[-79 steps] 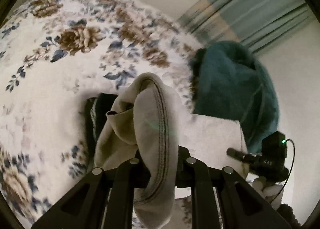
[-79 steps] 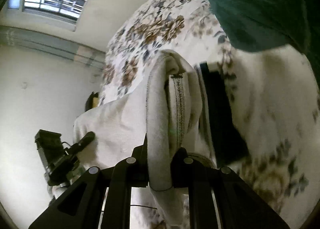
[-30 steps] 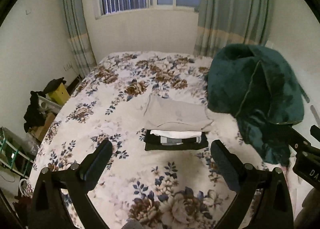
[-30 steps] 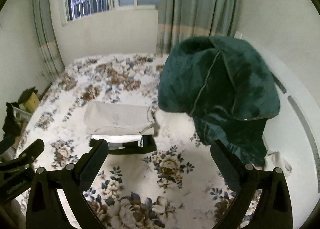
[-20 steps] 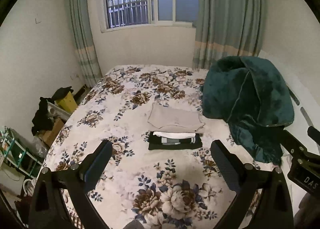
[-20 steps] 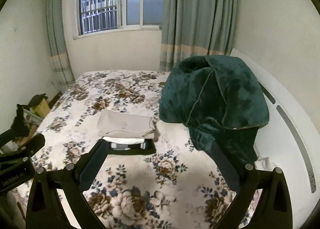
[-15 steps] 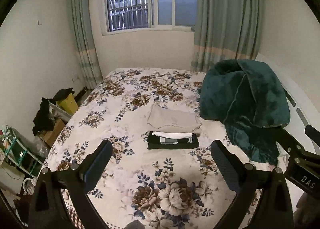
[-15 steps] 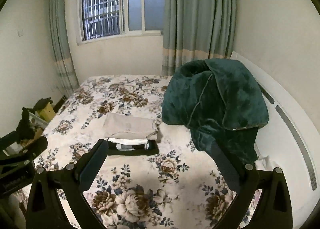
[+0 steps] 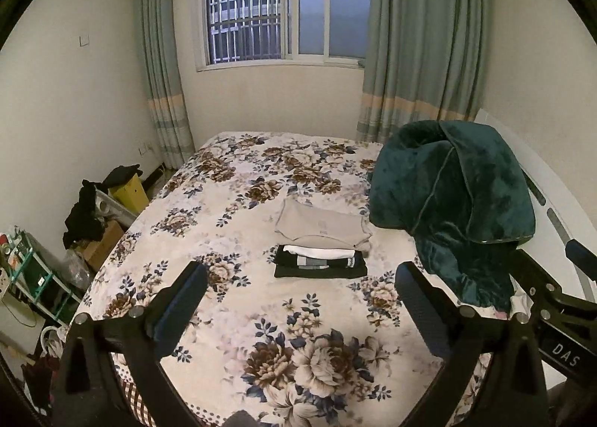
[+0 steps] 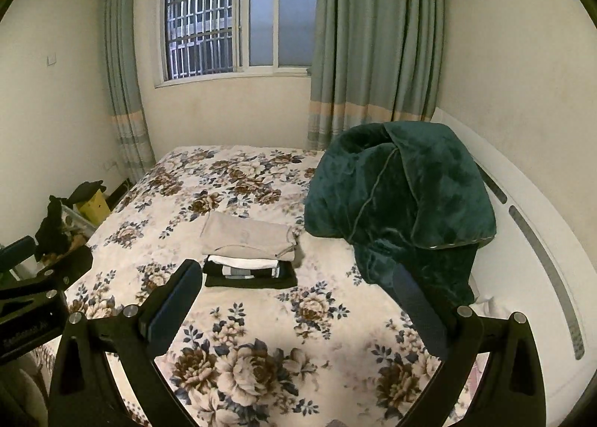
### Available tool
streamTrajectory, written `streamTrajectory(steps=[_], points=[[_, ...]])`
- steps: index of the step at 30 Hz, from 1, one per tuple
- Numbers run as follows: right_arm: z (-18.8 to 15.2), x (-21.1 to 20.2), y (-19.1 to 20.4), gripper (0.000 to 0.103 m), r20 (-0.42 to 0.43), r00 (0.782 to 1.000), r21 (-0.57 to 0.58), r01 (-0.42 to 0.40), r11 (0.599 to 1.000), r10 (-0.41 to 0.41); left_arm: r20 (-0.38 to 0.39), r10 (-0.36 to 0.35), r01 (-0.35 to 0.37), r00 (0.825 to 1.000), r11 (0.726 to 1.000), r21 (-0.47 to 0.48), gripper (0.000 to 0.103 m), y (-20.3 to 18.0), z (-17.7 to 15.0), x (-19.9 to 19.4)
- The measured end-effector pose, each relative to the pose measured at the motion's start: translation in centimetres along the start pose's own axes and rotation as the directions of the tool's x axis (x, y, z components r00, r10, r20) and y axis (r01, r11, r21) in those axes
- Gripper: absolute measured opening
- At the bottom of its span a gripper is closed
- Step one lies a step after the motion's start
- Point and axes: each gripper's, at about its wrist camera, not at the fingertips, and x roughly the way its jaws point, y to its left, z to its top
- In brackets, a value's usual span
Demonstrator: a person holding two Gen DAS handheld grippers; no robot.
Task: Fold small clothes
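Note:
A folded beige garment [image 9: 321,227] lies on top of a small stack of folded clothes [image 9: 321,262], white and black, in the middle of the floral bed [image 9: 231,225]. The garment also shows in the right wrist view [image 10: 248,236], on the same stack [image 10: 250,272]. My left gripper [image 9: 300,292] is open and empty, held well back from the stack above the bed's near end. My right gripper [image 10: 294,294] is open and empty too, equally far back. The right gripper's body shows at the right edge of the left wrist view [image 9: 559,300].
A dark green blanket [image 9: 451,203] is heaped on the bed's right side against a white headboard [image 10: 530,225]. A window [image 9: 287,5] with curtains fills the far wall. Boxes, dark clothes and a shelf [image 9: 33,274] stand on the floor left of the bed.
Both grippers have let go of the beige garment, which now lies folded on the stack. Both have opened wide and pulled far back and up from the bed.

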Motion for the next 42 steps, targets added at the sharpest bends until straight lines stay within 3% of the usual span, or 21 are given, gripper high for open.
streamTrajectory(steps=[42], points=[[1.2,-0.7,-0.2,0.103,0.033,0.999,0.003,-0.013,1.000,0.013,0.040,0.010,-0.011,0.999,1.000,0.016,0.103,0.0,0.9,-1.9]])
